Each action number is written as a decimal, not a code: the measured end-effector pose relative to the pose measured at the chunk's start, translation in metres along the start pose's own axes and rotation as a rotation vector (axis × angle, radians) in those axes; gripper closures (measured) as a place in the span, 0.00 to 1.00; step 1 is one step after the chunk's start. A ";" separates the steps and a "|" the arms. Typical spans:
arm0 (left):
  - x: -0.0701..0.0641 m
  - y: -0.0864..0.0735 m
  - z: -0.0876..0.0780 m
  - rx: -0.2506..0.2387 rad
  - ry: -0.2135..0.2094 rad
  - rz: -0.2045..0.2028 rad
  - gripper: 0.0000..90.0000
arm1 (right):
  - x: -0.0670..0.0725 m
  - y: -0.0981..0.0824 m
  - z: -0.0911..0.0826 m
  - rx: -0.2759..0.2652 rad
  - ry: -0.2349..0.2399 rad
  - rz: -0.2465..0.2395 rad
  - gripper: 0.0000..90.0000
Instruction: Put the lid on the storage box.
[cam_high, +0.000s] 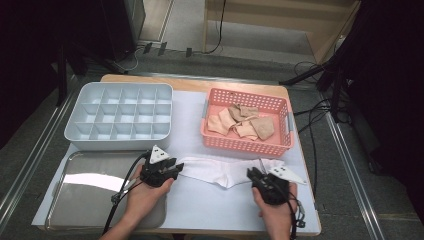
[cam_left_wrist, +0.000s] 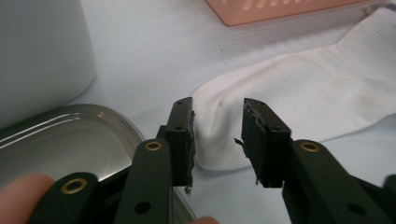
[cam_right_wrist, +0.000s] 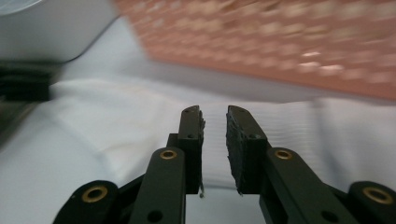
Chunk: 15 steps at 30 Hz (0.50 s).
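On the near half of the table (cam_high: 200, 210), a white sock (cam_high: 225, 171) lies flat between the steel tray (cam_high: 75, 200) at left and the pink basket (cam_high: 247, 125) behind. The left gripper (cam_left_wrist: 218, 135) stands partly open at its toe end, gripping nothing; the right gripper (cam_right_wrist: 215, 140), narrowly open, hovers over the cuff, also empty. If either closes too high, I think it may catch only one layer and the sock would slip.
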<state>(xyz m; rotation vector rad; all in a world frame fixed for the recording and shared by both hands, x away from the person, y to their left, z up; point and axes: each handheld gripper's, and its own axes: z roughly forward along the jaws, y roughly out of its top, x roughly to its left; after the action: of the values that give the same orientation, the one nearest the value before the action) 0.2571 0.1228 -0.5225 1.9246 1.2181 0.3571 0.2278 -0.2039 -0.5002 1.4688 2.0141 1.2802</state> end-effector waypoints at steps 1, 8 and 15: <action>-0.001 -0.001 0.002 0.008 0.002 0.004 0.75 | 0.009 -0.002 0.007 0.016 0.029 -0.021 0.86; -0.003 -0.001 -0.001 0.010 -0.028 -0.004 0.67 | 0.050 -0.013 0.037 0.124 0.007 -0.182 0.91; 0.001 -0.004 -0.015 -0.019 -0.062 0.001 0.56 | 0.021 -0.006 0.004 0.047 -0.013 -0.091 0.87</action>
<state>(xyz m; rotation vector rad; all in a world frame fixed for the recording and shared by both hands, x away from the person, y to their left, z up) 0.2458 0.1315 -0.5163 1.9062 1.1696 0.3063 0.2182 -0.1837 -0.5025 1.3853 2.0909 1.1918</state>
